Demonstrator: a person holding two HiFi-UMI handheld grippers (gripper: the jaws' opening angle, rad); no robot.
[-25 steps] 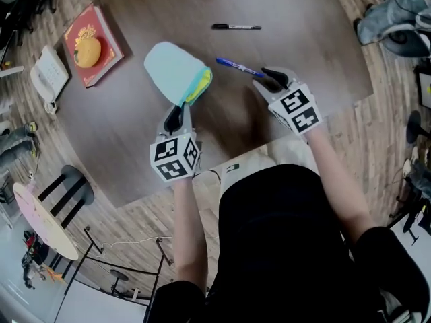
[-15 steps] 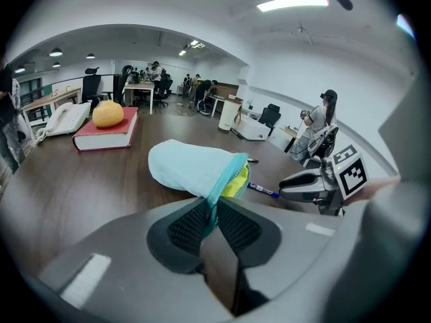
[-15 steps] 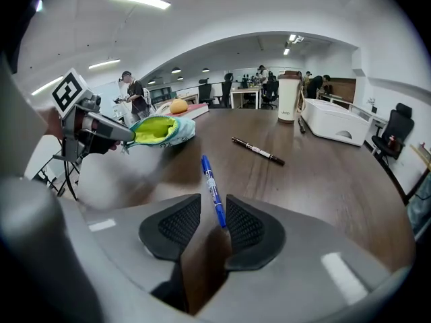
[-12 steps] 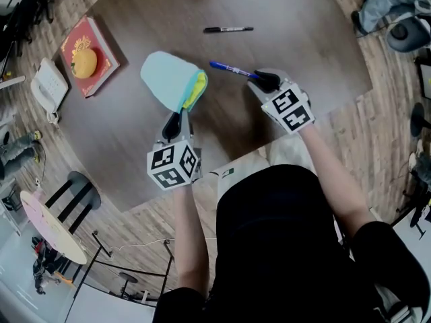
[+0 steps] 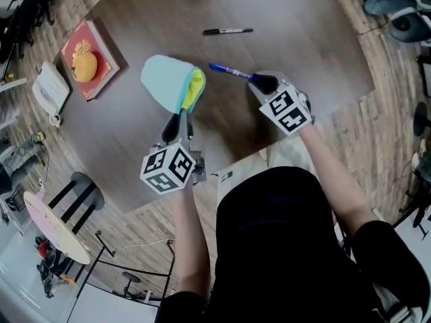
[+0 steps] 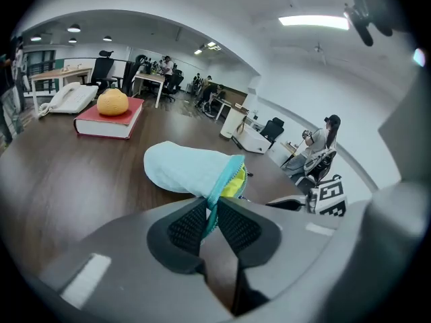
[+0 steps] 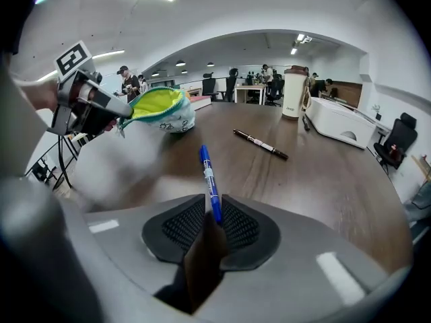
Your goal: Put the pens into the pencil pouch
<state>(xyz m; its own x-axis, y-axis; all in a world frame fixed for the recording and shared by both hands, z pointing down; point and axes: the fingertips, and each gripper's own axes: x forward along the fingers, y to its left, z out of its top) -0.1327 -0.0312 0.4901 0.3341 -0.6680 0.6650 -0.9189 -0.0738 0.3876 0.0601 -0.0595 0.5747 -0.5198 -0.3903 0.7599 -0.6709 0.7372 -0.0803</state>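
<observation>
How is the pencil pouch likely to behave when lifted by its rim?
Probably floppy: the pencil pouch is soft cloth, and its rim creases where the left claw pinches it. Likely light, since that one pinch holds the open mouth up. Its body lies on the table, so it may sag when raised.

The dark wood counter (image 5: 289,19) carries a black pen (image 5: 227,30) toward its far side and a blue pen (image 5: 229,70) nearer the middle. Just left of that lies a light blue pouch (image 5: 165,79), its yellow-lined mouth raised. By the left edge sit a red book (image 5: 91,39) and a white telephone (image 5: 50,86). A tall tumbler (image 7: 294,93) stands farther off.
</observation>
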